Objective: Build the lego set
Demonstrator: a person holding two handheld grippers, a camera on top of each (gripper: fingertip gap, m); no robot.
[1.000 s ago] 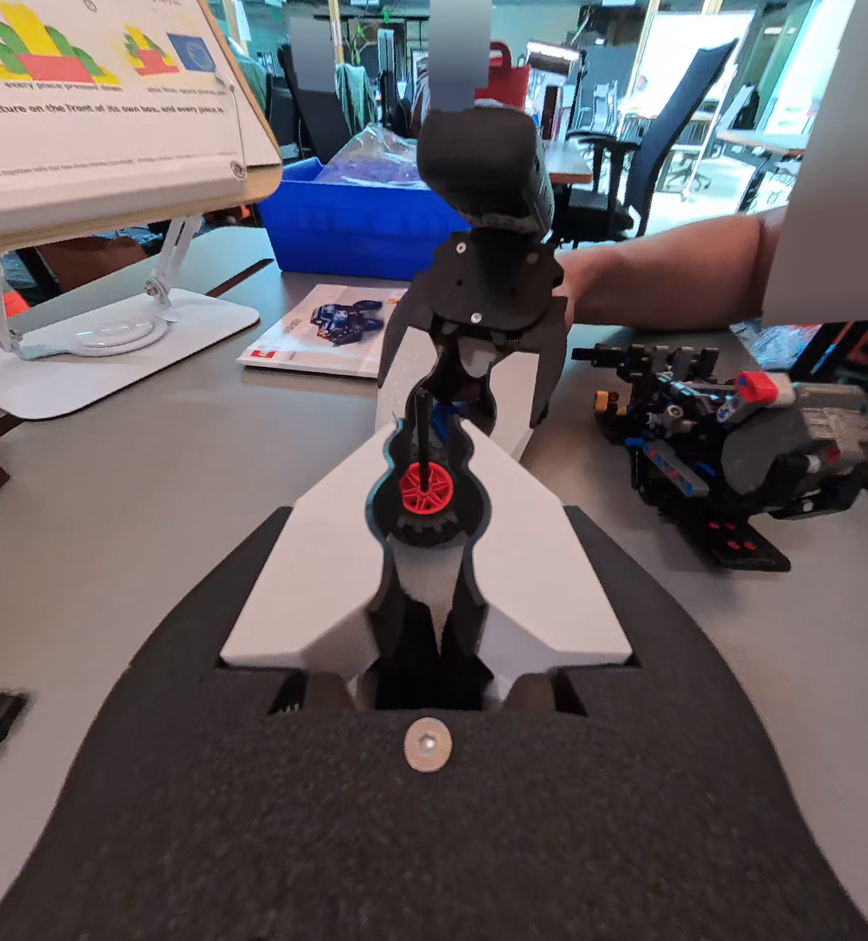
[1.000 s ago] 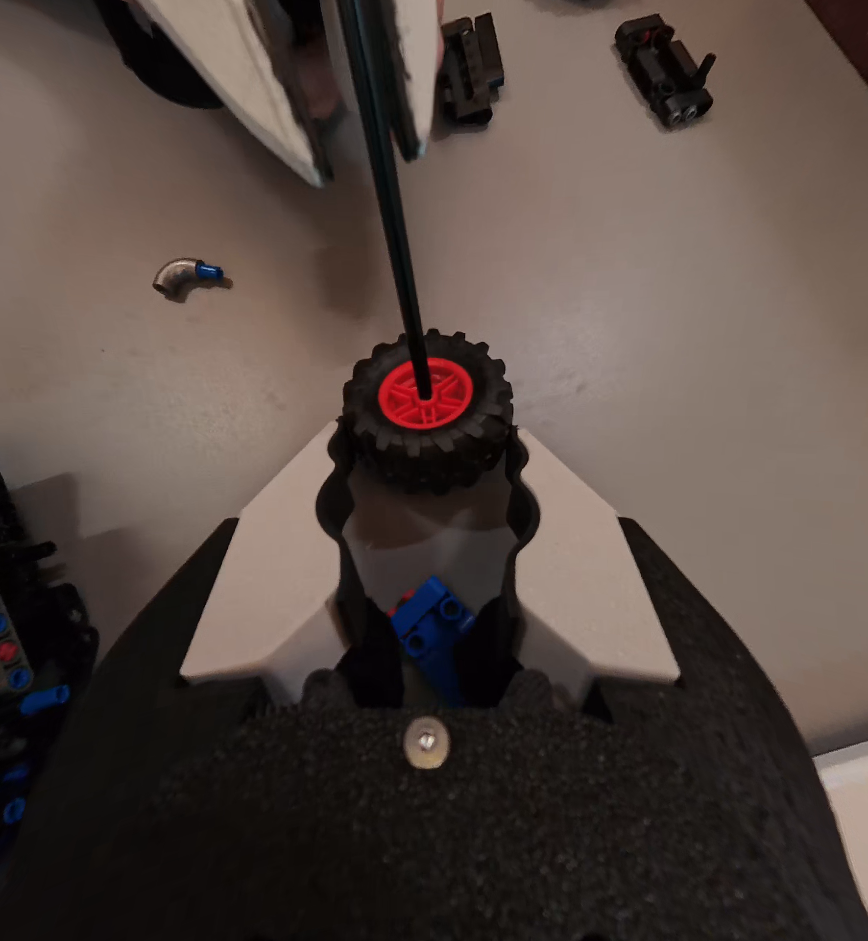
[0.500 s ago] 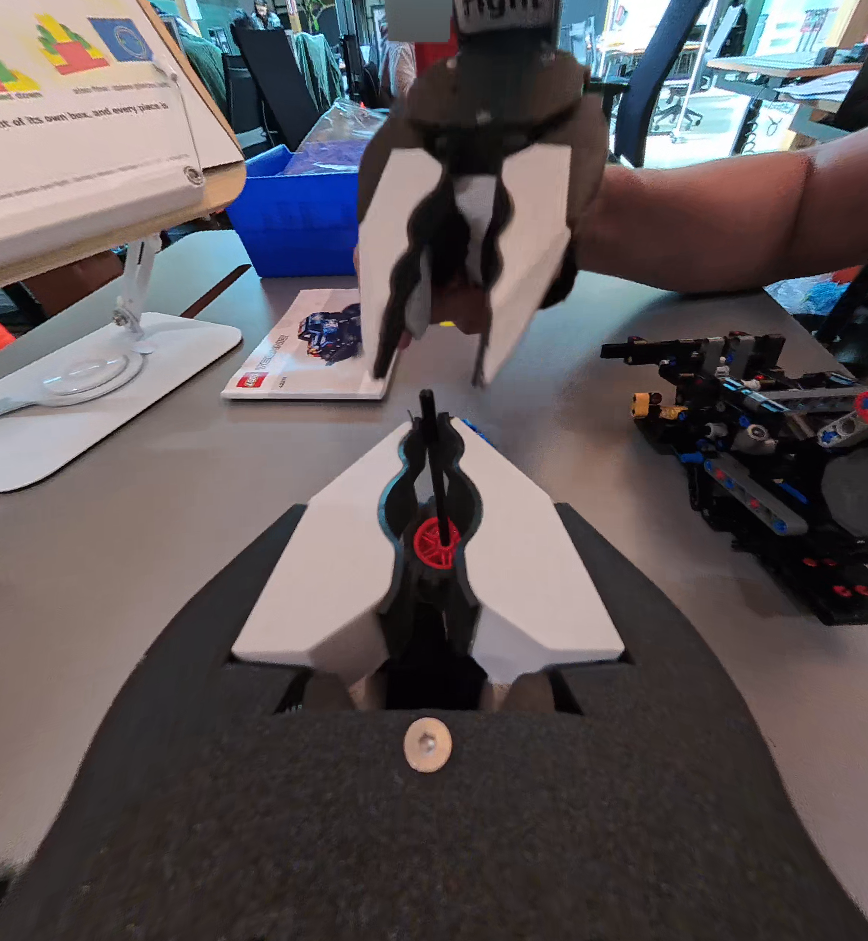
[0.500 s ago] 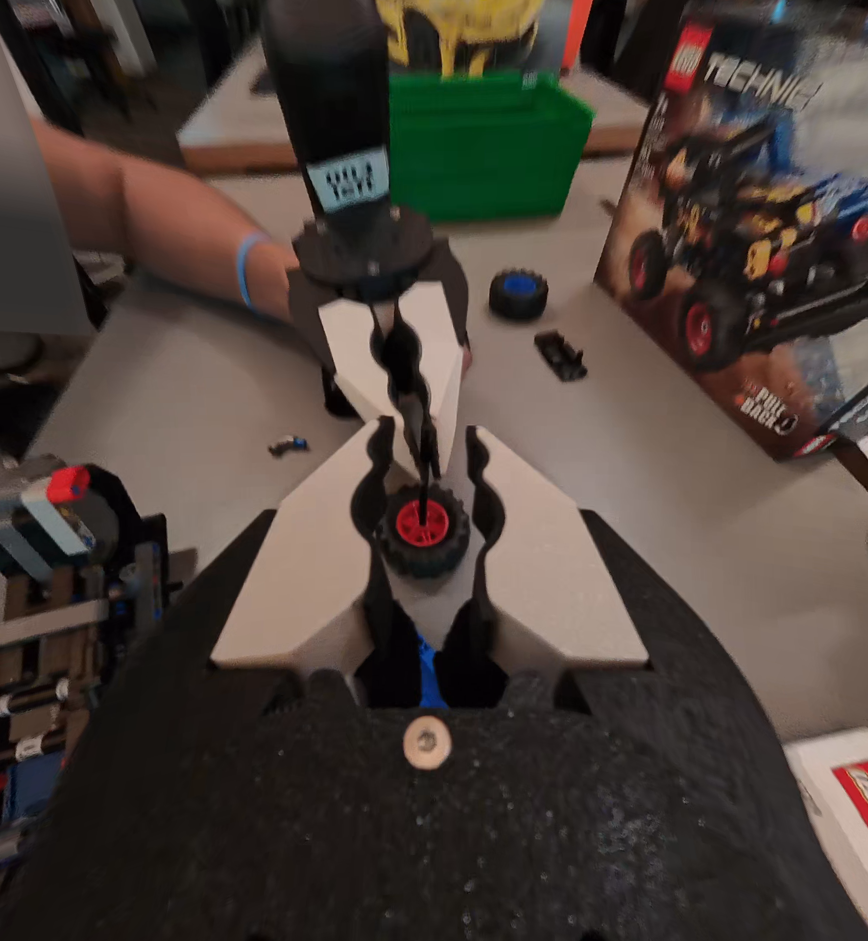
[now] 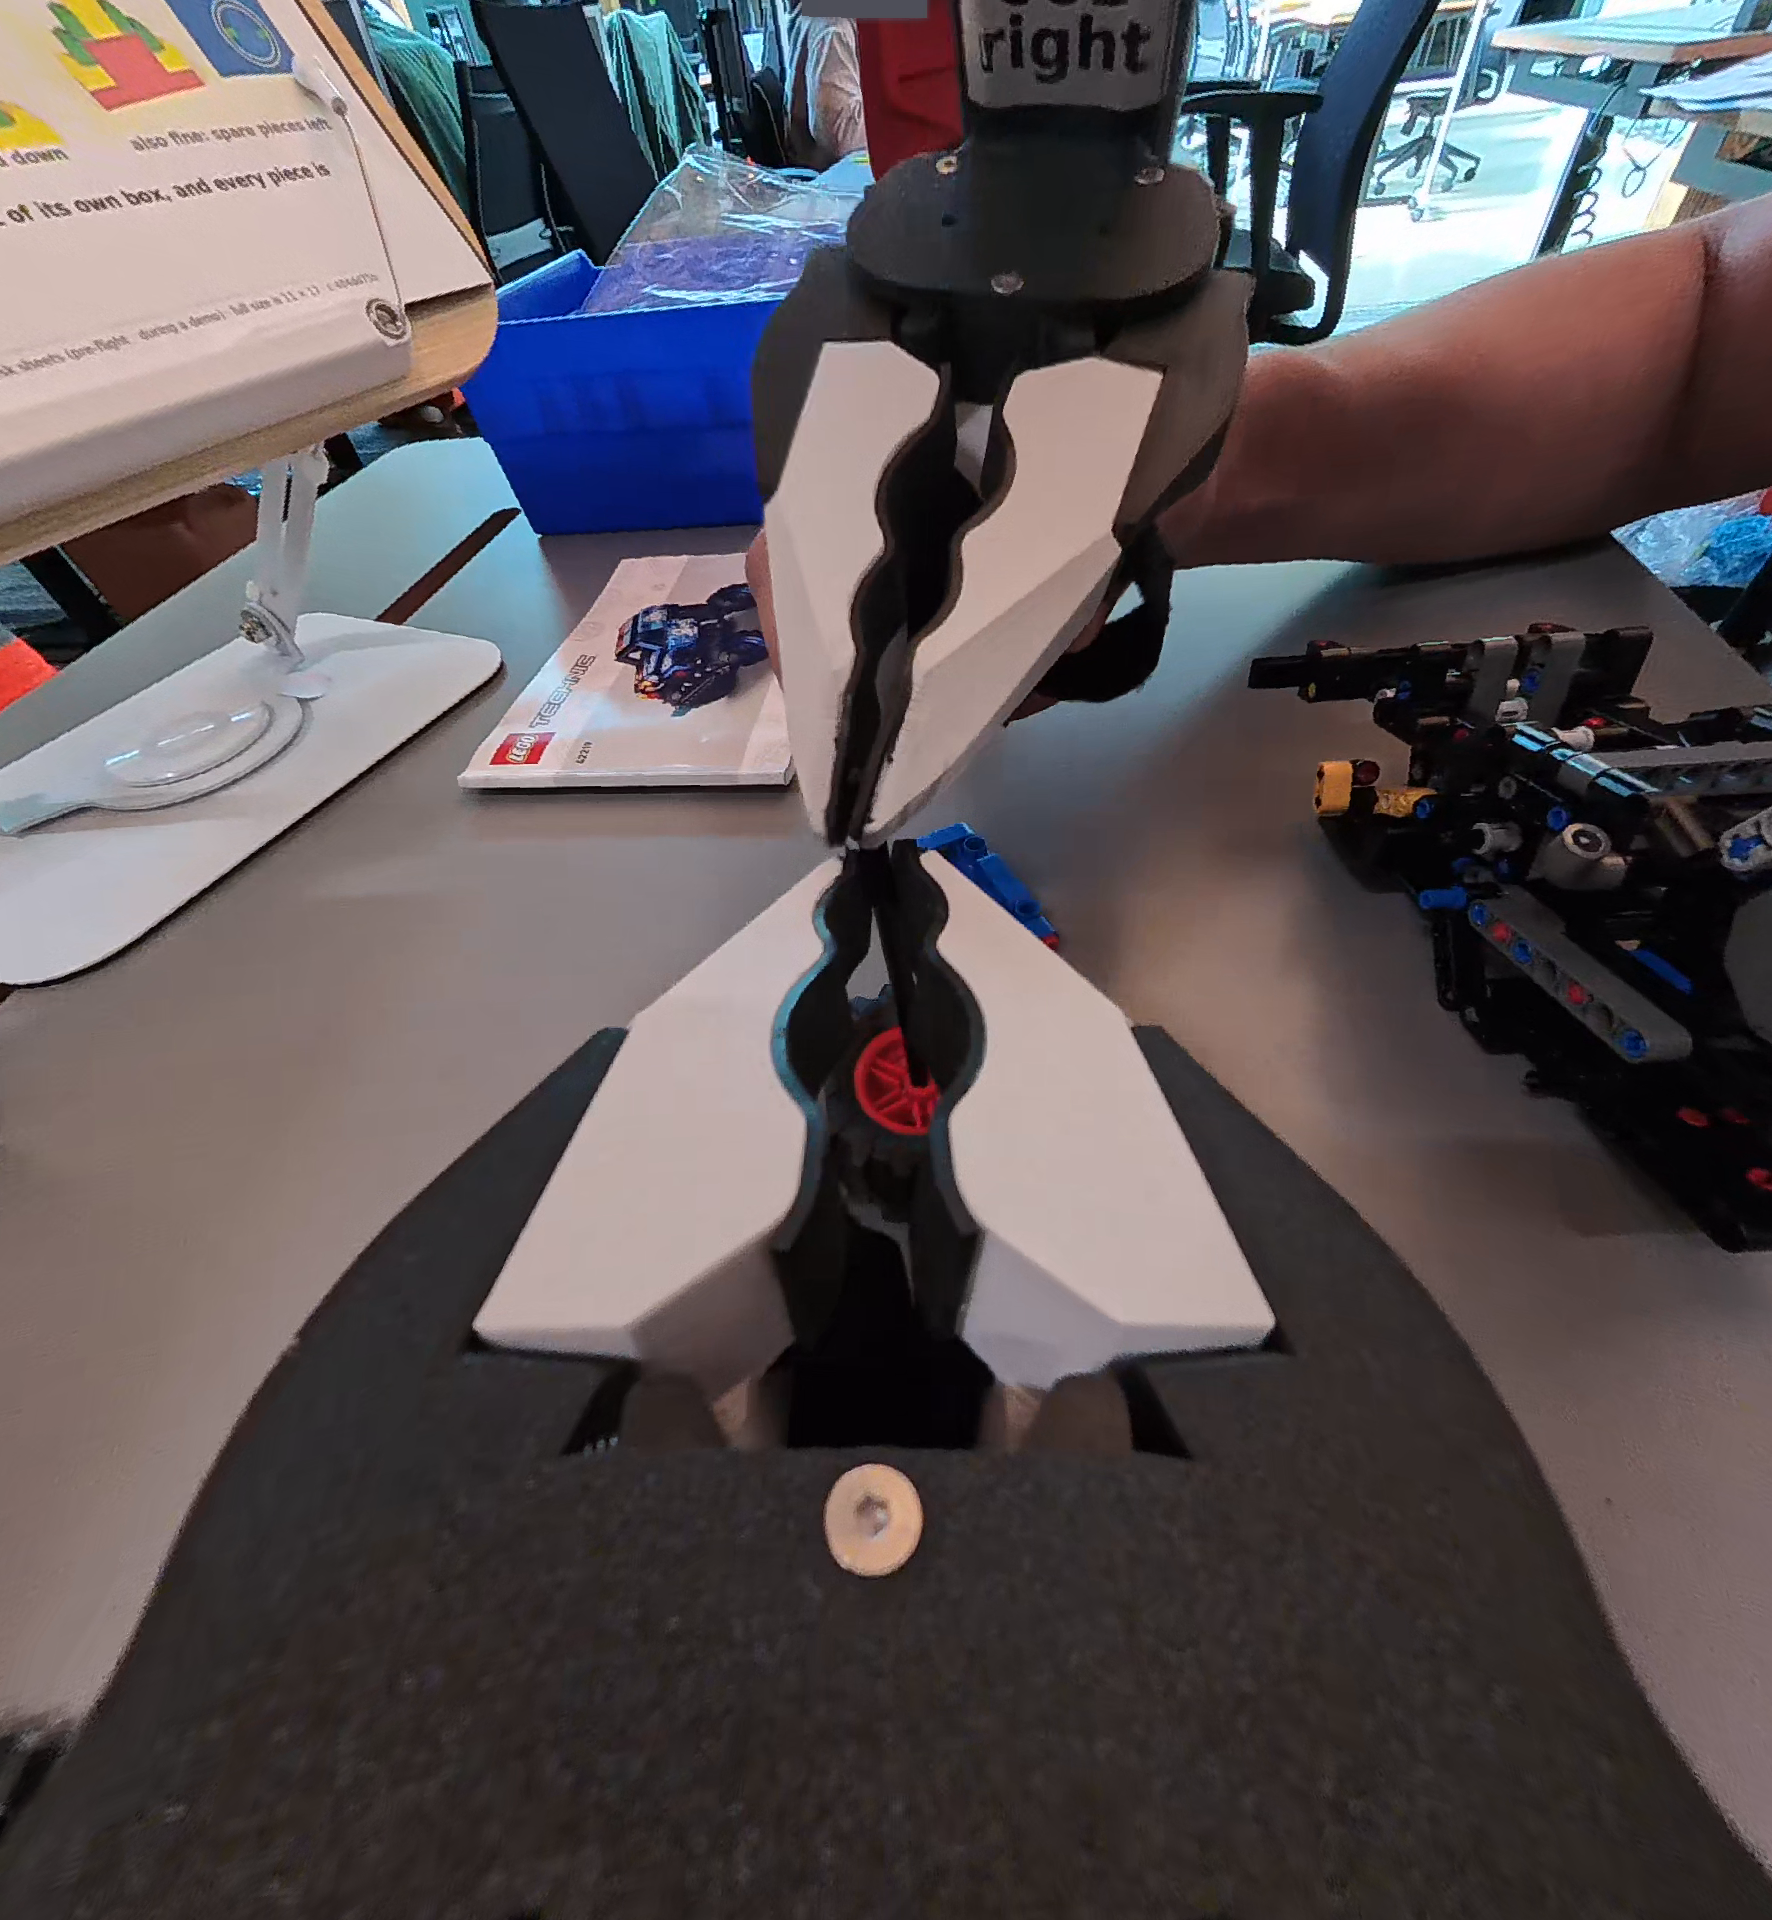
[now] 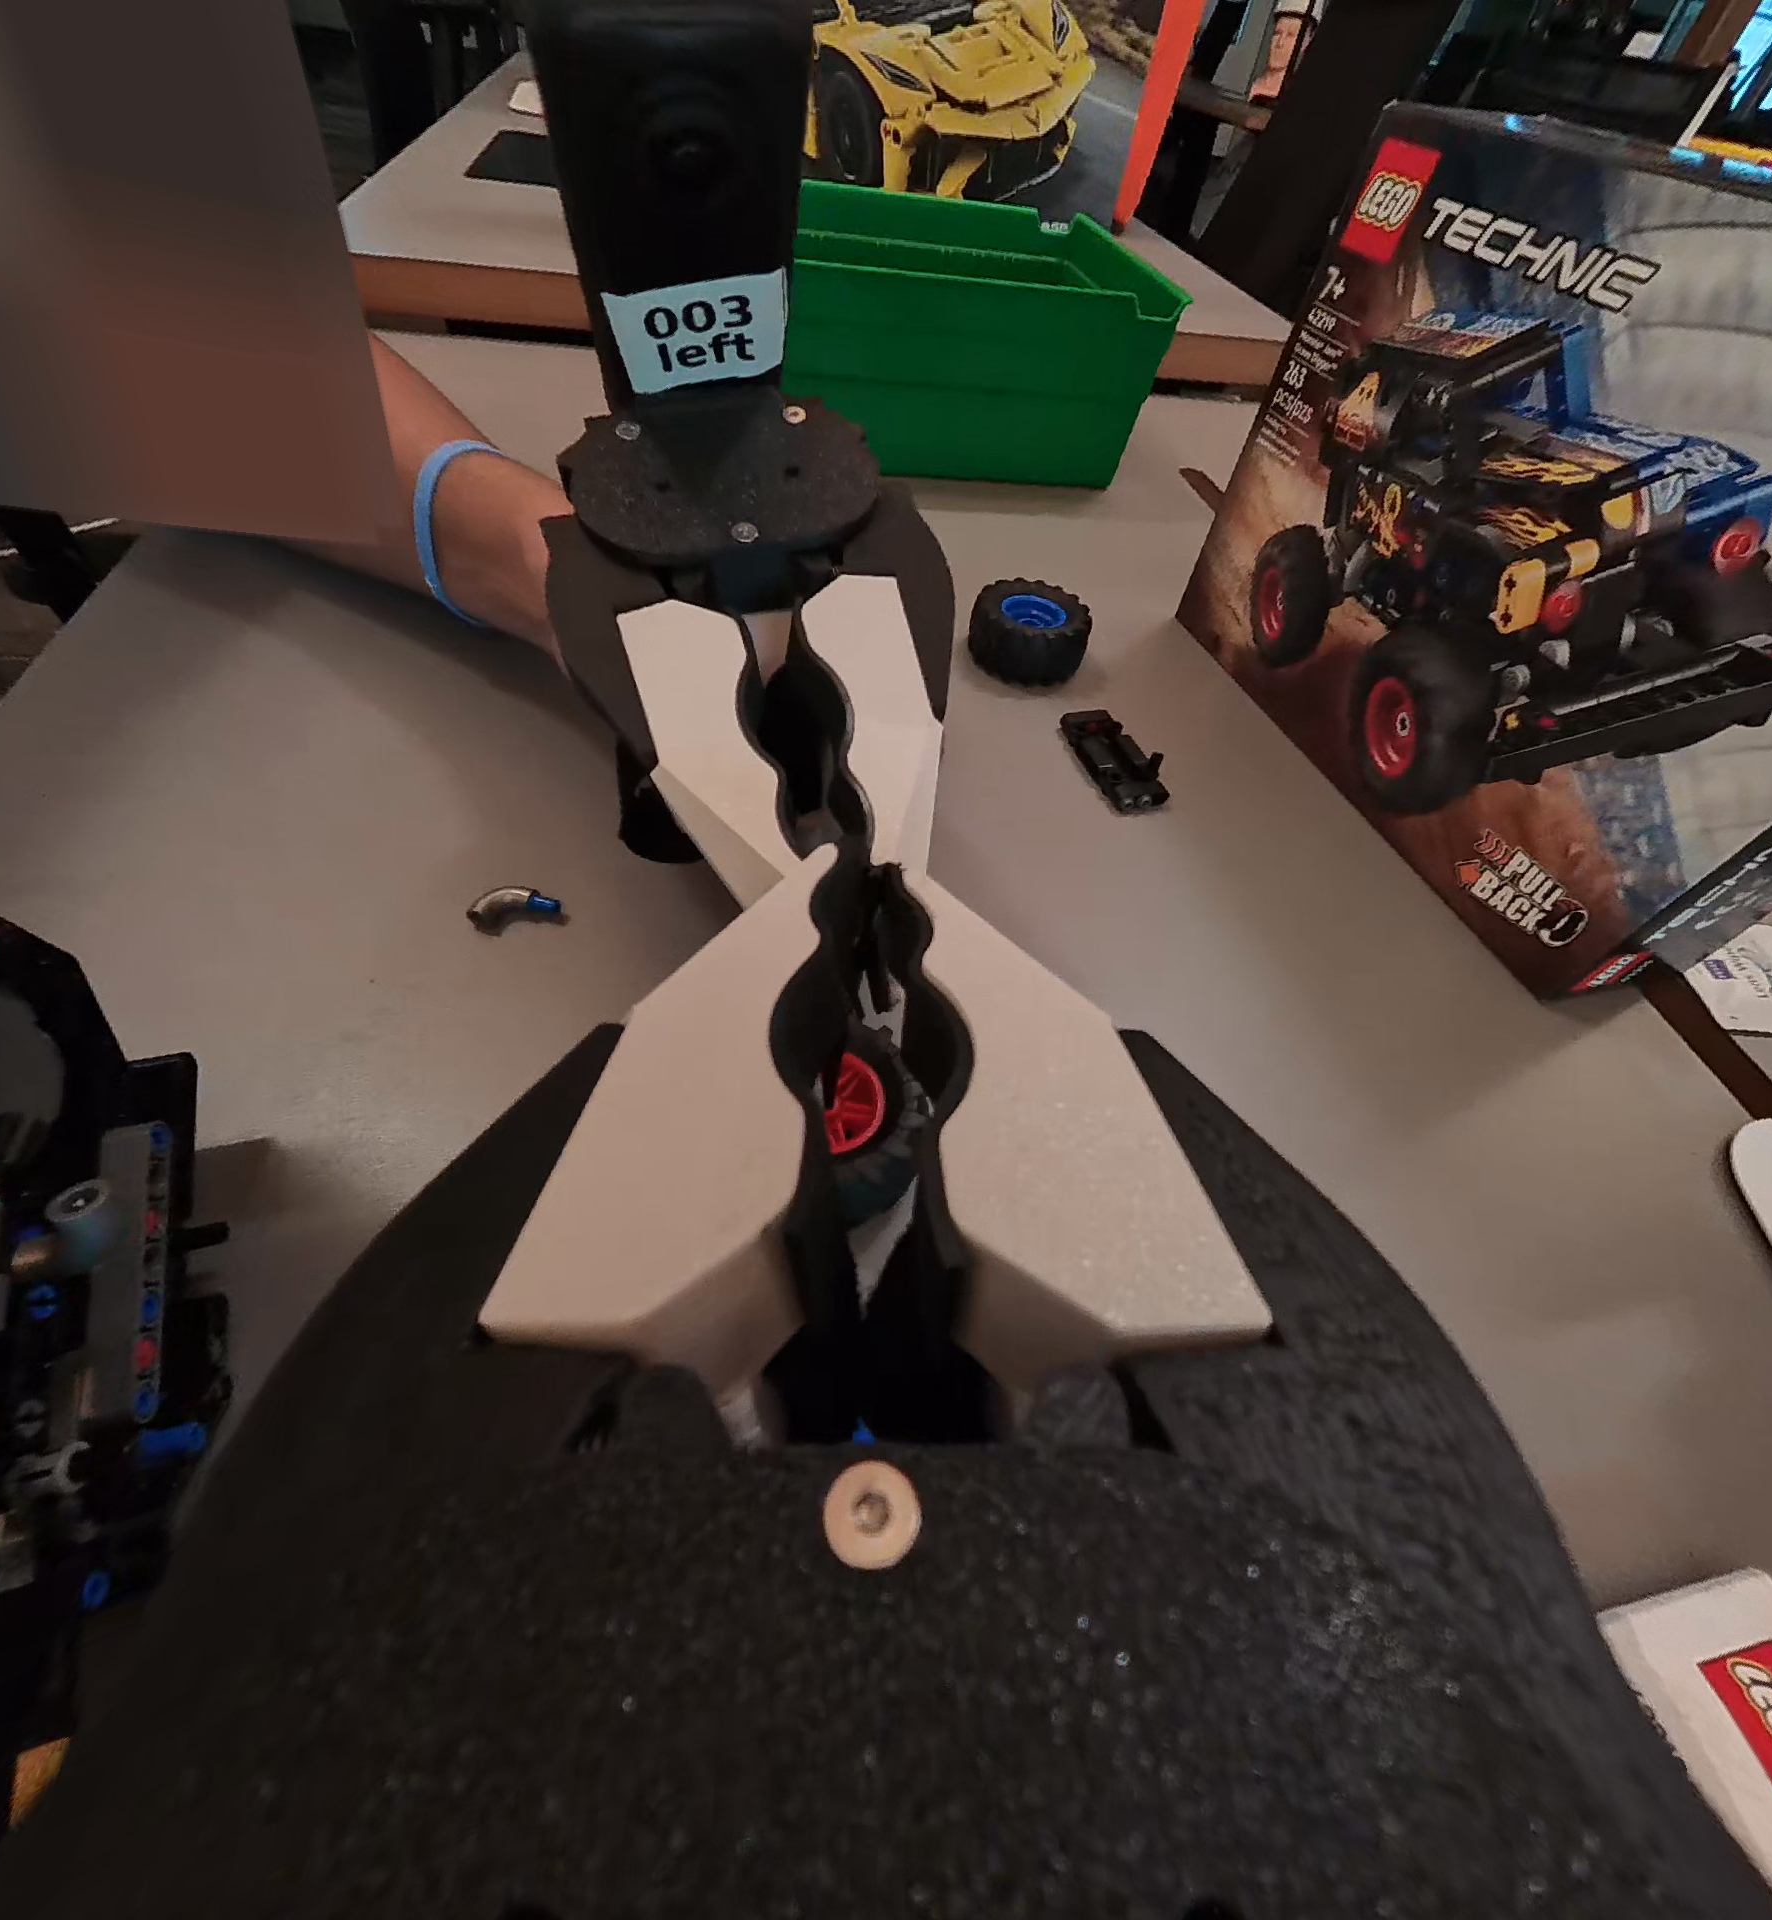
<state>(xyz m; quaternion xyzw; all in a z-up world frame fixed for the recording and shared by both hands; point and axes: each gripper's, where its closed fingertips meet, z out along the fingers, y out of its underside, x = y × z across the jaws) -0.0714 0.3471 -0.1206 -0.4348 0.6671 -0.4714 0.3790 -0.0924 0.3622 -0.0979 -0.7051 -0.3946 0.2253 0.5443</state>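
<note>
Gripping wheel (image 5: 894, 1081) | left hand-held gripper (image 5: 877, 883) | right hand-held gripper (image 6: 866, 883) meets axle (image 5: 887, 956)

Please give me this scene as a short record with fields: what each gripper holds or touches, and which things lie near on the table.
left gripper: shut on the black axle, near its upper end
red-hub wheel: on the axle's lower end, seen through the gap between the fingers
right gripper: fingers closed, tips at the axle's upper end; whether they pinch it is unclear
nearby on grey table: blue-hub wheel, part-built model, booklet, toy box
</note>
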